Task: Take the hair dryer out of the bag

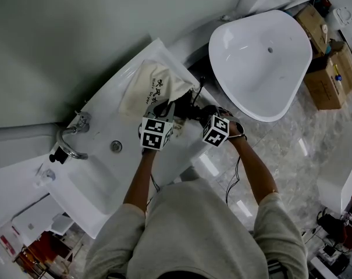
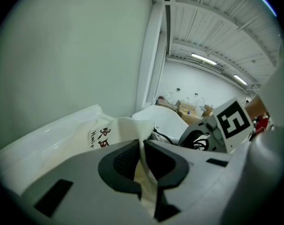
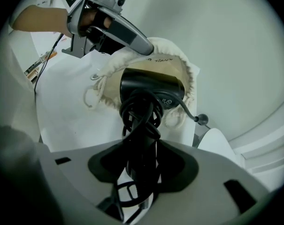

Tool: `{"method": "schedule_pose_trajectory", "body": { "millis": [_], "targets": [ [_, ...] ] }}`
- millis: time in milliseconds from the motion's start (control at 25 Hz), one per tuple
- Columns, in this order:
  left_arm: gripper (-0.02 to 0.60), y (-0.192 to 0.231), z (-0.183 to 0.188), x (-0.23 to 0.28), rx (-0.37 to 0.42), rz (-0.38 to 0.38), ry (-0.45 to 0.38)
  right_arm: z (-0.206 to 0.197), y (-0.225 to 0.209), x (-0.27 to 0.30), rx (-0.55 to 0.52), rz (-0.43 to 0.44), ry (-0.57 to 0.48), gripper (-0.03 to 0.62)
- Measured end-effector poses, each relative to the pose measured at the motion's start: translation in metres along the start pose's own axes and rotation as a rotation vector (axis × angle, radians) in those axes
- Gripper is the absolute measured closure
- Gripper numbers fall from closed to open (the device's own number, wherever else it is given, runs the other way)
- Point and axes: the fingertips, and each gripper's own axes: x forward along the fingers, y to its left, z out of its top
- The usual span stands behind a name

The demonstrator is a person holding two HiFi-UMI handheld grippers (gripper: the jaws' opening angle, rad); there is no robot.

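A cream drawstring bag (image 1: 149,86) with printed lettering lies on the white counter (image 1: 103,112) beside the sink. My left gripper (image 1: 166,108) is shut on a fold of the bag's fabric (image 2: 142,165) near its mouth. The black hair dryer (image 3: 153,86) sticks partly out of the bag's open mouth (image 3: 177,62), head still within the gathered rim. My right gripper (image 3: 142,161) is shut on the dryer's handle, which has its black cord wound around it. In the head view the dryer (image 1: 190,110) shows as a dark shape between the two grippers, right gripper (image 1: 203,114) beside it.
A chrome faucet (image 1: 71,139) and the sink's drain (image 1: 116,146) sit left of the bag. A large white basin (image 1: 260,63) stands on the floor to the right, with cardboard boxes (image 1: 330,68) beyond it. A grey wall runs behind the counter.
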Motion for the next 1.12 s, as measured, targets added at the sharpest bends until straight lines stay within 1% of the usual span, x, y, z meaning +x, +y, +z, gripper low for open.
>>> {"method": "schedule_pose_trajectory", "body": {
  "millis": [200,280,320,400,440,560,680,1000,1120],
  "targets": [
    [0.546,-0.002,0.000,0.000,0.007,-0.003,-0.002,-0.002,0.002,0.003,-0.004,-0.023,0.009,0.410],
    [0.546,-0.002,-0.001,0.000,0.008,-0.004,-0.003,-0.002,0.004,0.005,-0.011,-0.016,0.005,0.404],
    [0.546,-0.002,-0.001,0.000,0.008,-0.005,-0.003,-0.002,0.007,0.005,-0.010,-0.001,0.000,0.386],
    [0.546,-0.003,-0.001,-0.001,0.007,-0.006,-0.003,-0.001,0.012,0.005,0.007,0.032,-0.021,0.260],
    [0.546,-0.003,-0.001,-0.001,0.007,-0.007,-0.003,0.000,0.012,0.004,0.018,0.034,-0.035,0.240],
    [0.546,-0.004,0.000,-0.001,0.007,-0.007,-0.004,0.008,0.006,0.001,0.044,0.017,-0.062,0.241],
    [0.545,-0.005,0.001,-0.001,0.008,-0.008,-0.005,0.017,0.004,0.001,0.050,0.030,-0.071,0.244],
    [0.546,-0.005,0.002,-0.003,0.007,-0.011,-0.008,0.031,0.003,0.017,0.023,0.091,0.006,0.260],
    [0.546,-0.005,0.002,-0.004,0.004,-0.011,-0.009,0.032,0.006,0.023,0.007,0.127,0.037,0.261]
  ]
}}
